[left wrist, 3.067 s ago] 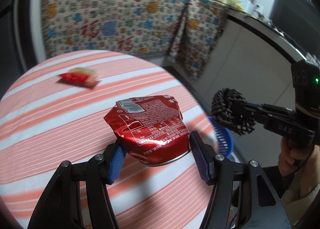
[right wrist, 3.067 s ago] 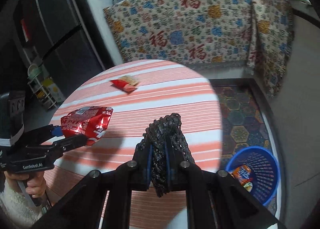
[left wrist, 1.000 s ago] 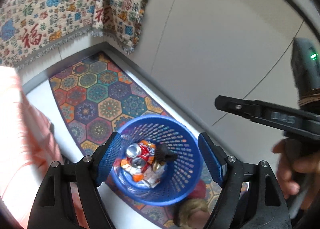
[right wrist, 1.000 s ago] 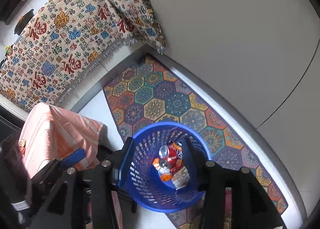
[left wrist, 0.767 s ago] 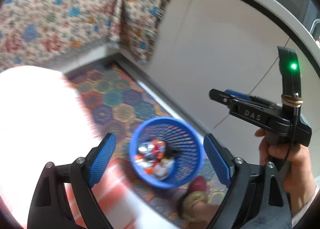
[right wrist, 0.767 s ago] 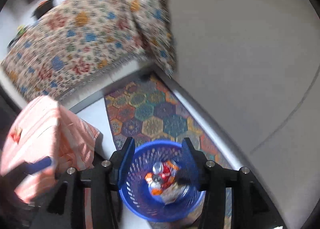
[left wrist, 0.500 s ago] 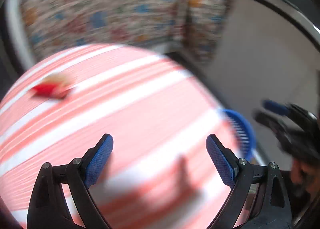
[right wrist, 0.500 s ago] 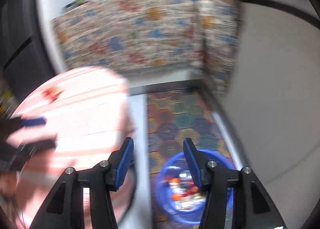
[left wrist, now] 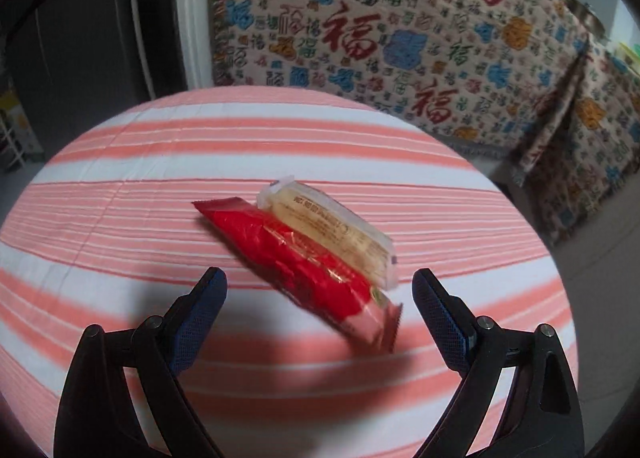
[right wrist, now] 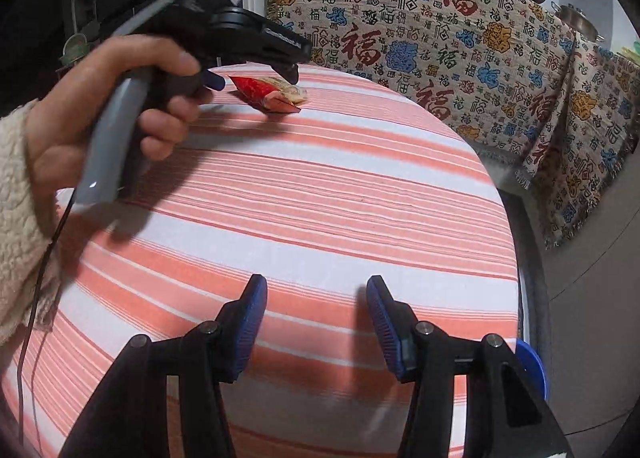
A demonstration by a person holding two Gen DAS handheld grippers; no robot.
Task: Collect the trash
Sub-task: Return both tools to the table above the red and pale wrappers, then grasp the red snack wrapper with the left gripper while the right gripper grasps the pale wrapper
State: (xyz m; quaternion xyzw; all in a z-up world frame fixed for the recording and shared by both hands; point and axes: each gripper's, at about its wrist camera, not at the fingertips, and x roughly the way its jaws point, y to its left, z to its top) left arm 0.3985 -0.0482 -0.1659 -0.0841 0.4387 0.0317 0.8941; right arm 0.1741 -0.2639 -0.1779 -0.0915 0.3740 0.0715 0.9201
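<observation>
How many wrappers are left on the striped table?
2, lying together mid-table: a red wrapper and a clear, pale one resting against its far side, just ahead of the empty left gripper, whose jaws are closing. More could lie outside the views.

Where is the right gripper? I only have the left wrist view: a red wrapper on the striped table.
Observer: The right gripper hangs over the near part of the striped table, fingers apart, nothing between them.
Operator: Is any bin visible?
Observer: Only a sliver of the blue basket, below the table edge on the right.
Operator: How does my left gripper look from outside?
Observer: A hand in a cream fleecy sleeve holds the left gripper just over the red wrapper. Its fingers are closing, one on each side, not touching it.
</observation>
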